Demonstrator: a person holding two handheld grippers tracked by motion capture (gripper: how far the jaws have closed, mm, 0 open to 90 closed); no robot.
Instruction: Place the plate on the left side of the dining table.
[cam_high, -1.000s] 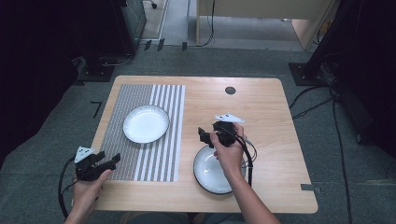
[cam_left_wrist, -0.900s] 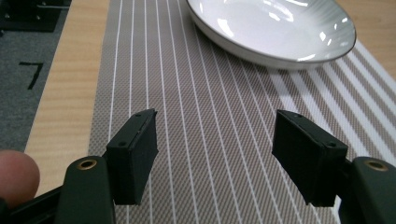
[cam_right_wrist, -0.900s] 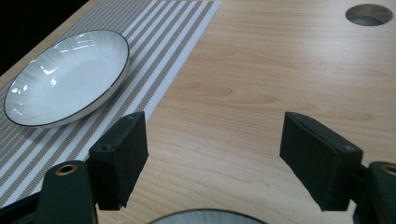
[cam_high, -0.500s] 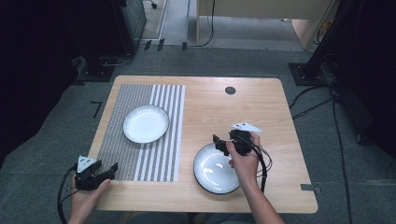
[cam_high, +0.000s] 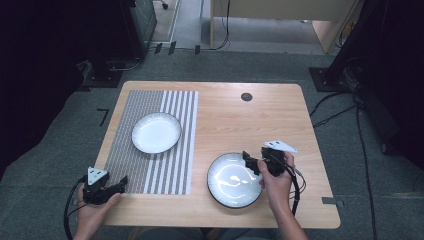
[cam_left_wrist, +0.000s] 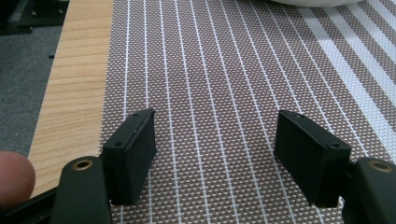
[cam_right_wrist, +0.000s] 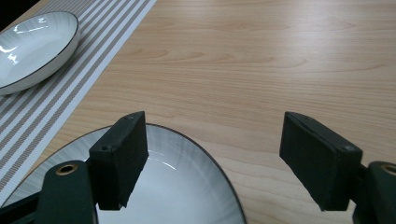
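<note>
With the right gripper (cam_high: 251, 162) wide and empty at the right rim of the plate (cam_high: 231, 181) at lower centre, straddle that rim squarely before closing, leaving the left gripper (cam_high: 117, 186), also wide, parked lower left.

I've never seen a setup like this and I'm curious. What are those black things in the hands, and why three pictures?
A person holds a handheld clamp in each hand: the left tool and the right tool. The high view looks down on the wooden table. The other two pictures come from cameras riding on each tool. On the table lie a striped placemat carrying a white plate, and a dark-rimmed plate on bare wood. Both tools are open and hold nothing; the right one hovers at that plate's edge.
</note>
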